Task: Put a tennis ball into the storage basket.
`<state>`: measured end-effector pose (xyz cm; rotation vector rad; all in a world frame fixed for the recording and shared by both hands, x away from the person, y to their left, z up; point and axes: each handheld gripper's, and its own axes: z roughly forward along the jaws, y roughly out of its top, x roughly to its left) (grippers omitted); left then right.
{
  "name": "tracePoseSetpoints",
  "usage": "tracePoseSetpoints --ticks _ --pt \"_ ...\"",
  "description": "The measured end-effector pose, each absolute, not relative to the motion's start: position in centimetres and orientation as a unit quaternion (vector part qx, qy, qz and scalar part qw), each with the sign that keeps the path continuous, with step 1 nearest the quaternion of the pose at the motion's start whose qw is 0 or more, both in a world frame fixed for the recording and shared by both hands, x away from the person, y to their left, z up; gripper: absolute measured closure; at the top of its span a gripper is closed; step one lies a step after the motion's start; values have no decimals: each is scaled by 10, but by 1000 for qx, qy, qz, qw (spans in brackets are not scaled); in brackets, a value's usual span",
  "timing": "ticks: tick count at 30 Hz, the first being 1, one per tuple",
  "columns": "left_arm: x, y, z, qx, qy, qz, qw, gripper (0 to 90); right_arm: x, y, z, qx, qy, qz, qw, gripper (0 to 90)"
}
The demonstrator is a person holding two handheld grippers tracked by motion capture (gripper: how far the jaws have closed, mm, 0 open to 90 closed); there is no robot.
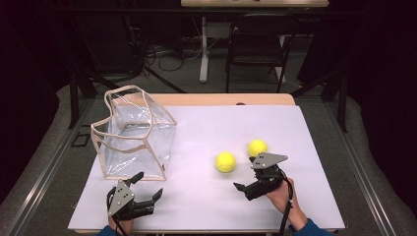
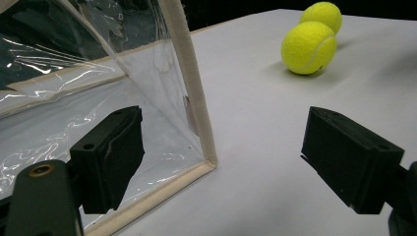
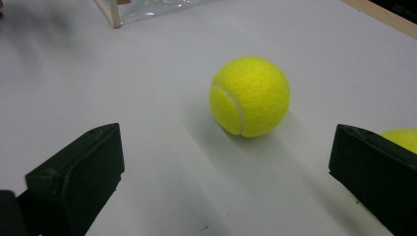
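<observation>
We have the right gripper (image 3: 226,182) spread wide, facing the nearer ball (image 3: 250,96) at frame centre. It looks light, fuzzy and springy but apt to roll, so we would pinch across its middle. Our left gripper (image 2: 223,162) is spread too, by the clear bag (image 2: 98,98)

Dark room, grey floor (image 1: 44,147), black folding chair (image 1: 255,44) behind the white-topped table (image 1: 275,123), loose floor cables (image 1: 167,56)

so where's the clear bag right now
In the high view the clear bag stands upright at the table's left, just beyond the left gripper.
</observation>
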<state>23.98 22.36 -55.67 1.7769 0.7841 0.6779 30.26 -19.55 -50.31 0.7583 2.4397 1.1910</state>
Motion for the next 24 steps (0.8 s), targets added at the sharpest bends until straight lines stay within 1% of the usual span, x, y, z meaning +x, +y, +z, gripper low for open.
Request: tracePoseSetpoints --ticks 5,14,24 --pt "241 224 -557 739 327 282 517 161 311 -187 -501 263 860 410 152 0" --pt "240 224 -557 737 329 281 519 161 322 -172 -496 254 867 400 156 0" --pt "240 225 -556 736 330 284 519 161 337 -162 -493 257 874 384 149 0"
